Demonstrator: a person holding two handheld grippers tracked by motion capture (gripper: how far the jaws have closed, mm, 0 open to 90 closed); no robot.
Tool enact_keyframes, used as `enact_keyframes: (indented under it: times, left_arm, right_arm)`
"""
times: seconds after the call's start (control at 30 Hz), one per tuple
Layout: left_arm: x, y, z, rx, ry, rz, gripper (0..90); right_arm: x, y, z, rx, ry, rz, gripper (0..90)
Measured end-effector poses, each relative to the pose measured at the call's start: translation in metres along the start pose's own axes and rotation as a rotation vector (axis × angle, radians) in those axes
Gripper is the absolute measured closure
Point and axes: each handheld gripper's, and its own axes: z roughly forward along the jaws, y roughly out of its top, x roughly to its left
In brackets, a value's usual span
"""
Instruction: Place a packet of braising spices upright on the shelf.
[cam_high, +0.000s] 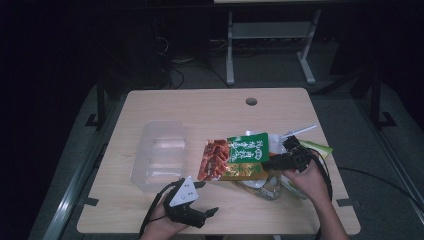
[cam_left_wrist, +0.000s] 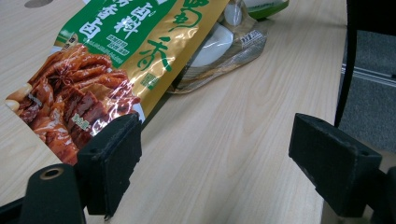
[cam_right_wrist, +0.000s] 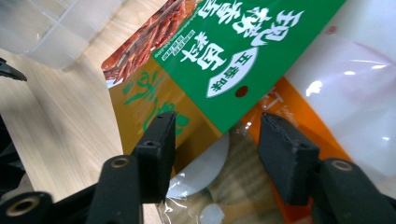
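The person is getting ready to pick up the green and gold snack bag (cam_high: 240, 156), which is lying a little right of the middle of the high view, on top of a small pile of other packets on the bench (cam_high: 210, 107). The right gripper (cam_right_wrist: 215, 140) is coming in over the bag's lower corner, and its fingers (cam_right_wrist: 161, 144) are standing apart with that corner between them, not pinching it yet. The left gripper (cam_left_wrist: 219, 158) is waiting near the bottom of the high view with its fingers (cam_left_wrist: 112, 163) wide apart and nothing between them but bare wood. I think the next move is to slide the right fingers further over the bag's edge and squeeze gently. The bag looks flat, shiny and slippery, with a picture of red-brown food on it. Under it a clear crinkly packet (cam_right_wrist: 233, 186) is showing something white and round. A clear plastic box (cam_high: 160, 155) with soft rounded corners is sitting left of the bag.
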Motion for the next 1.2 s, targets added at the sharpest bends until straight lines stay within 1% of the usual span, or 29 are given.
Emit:
enact_keyframes:
  times: [0.03, 0.1, 0.13, 0.2, 0.27, 0.3, 0.33, 0.37, 0.4, 0.43, 0.47, 0.57, 0.6, 0.63, 0.7, 0.73, 0.8, 0.87, 0.97, 1.0, 1.03, 1.07, 1.1, 1.2]
  left_arm:
    - [0.0, 0.0, 0.0, 0.0, 0.0, -0.002, 16.7]
    - [0.0, 0.0, 0.001, 0.0, -0.001, -0.006, 16.7]
    - [0.0, 0.0, 0.001, 0.003, -0.003, -0.006, 16.7]
    - [0.0, 0.001, 0.002, -0.001, -0.004, -0.002, 16.8]
    - [0.0, 0.001, 0.002, 0.008, -0.005, 0.002, 16.8]
    - [-0.001, 0.0, 0.002, 0.007, -0.005, 0.0, 16.8]
    - [0.0, 0.0, 0.002, 0.005, -0.005, -0.001, 16.9]
    - [0.0, 0.0, 0.002, 0.001, -0.006, -0.005, 16.9]
    - [0.001, 0.0, 0.001, 0.001, -0.006, -0.01, 17.0]
    - [0.001, 0.0, 0.001, 0.001, -0.006, -0.01, 17.1]
    - [0.001, 0.0, 0.0, -0.001, -0.008, -0.02, 17.1]
    - [0.003, 0.0, -0.001, 0.001, -0.004, -0.024, 17.2]
    - [0.004, 0.0, -0.001, -0.001, -0.003, -0.028, 17.4]
    - [0.005, 0.001, -0.002, -0.005, -0.004, -0.036, 17.4]
    - [0.006, 0.002, -0.004, -0.011, -0.006, -0.04, 18.6]
    - [0.007, 0.003, -0.005, -0.012, -0.004, -0.041, 19.1]
    - [0.009, 0.003, -0.005, -0.014, -0.006, -0.049, 19.2]
    - [0.012, 0.004, -0.006, -0.022, -0.015, -0.075, 19.4]
    - [0.017, 0.006, -0.007, -0.014, -0.016, -0.088, 20.1]
    - [0.019, 0.006, -0.007, -0.019, -0.018, -0.098, 20.1]
    - [0.021, 0.007, -0.007, -0.018, -0.02, -0.104, 20.3]
    - [0.023, 0.007, -0.007, -0.019, -0.018, -0.11, 21.2]
    - [0.025, 0.008, -0.007, -0.018, -0.017, -0.114, 21.2]
    - [0.032, 0.014, -0.006, -0.018, -0.013, -0.113, 22.1]
  right_arm:
    - [0.0, 0.0, 0.002, 0.0, 0.005, -0.006, 48.1]
    - [-0.001, 0.001, 0.004, 0.005, 0.023, 0.005, 49.9]
    - [-0.001, 0.001, 0.006, 0.012, 0.032, 0.017, 51.9]
    - [-0.001, 0.002, 0.01, 0.016, 0.046, 0.018, 56.7]
    - [-0.002, 0.003, 0.012, 0.013, 0.062, 0.019, 61.9]
    - [-0.003, 0.004, 0.013, 0.006, 0.083, 0.028, 70.3]
    - [-0.004, 0.005, 0.014, 0.0, 0.099, 0.035, 74.2]
    - [-0.004, 0.005, 0.014, 0.0, 0.099, 0.035, 74.2]
    - [-0.006, 0.007, 0.013, 0.0, 0.125, 0.05, 79.9]
    - [-0.006, 0.007, 0.013, 0.0, 0.125, 0.05, 79.9]
    - [-0.006, 0.009, 0.014, 0.001, 0.128, 0.048, 81.8]
    - [-0.004, 0.013, 0.014, 0.001, 0.122, 0.044, 87.5]
    - [-0.002, 0.014, 0.013, -0.001, 0.114, 0.042, 89.4]
    - [-0.002, 0.014, 0.013, -0.001, 0.114, 0.042, 89.4]
    - [0.001, 0.016, 0.01, 0.002, 0.108, 0.026, 89.6]
    - [0.003, 0.018, 0.006, 0.001, 0.097, 0.016, 89.8]
    - [0.004, 0.019, 0.004, 0.0, 0.09, 0.007, 89.9]
    - [0.005, 0.022, -0.001, -0.005, 0.091, -0.002, 90.0]
    - [0.009, 0.031, -0.01, -0.01, 0.097, -0.026, 90.0]
    - [0.009, 0.031, -0.01, -0.01, 0.097, -0.026, 90.0]
    - [0.01, 0.033, -0.012, -0.012, 0.098, -0.038, 90.0]
    - [0.013, 0.038, -0.014, -0.002, 0.094, -0.056, 90.0]
    - [0.013, 0.038, -0.014, -0.002, 0.094, -0.056, 90.0]
    - [0.019, 0.047, -0.017, 0.022, 0.091, -0.092, 90.0]
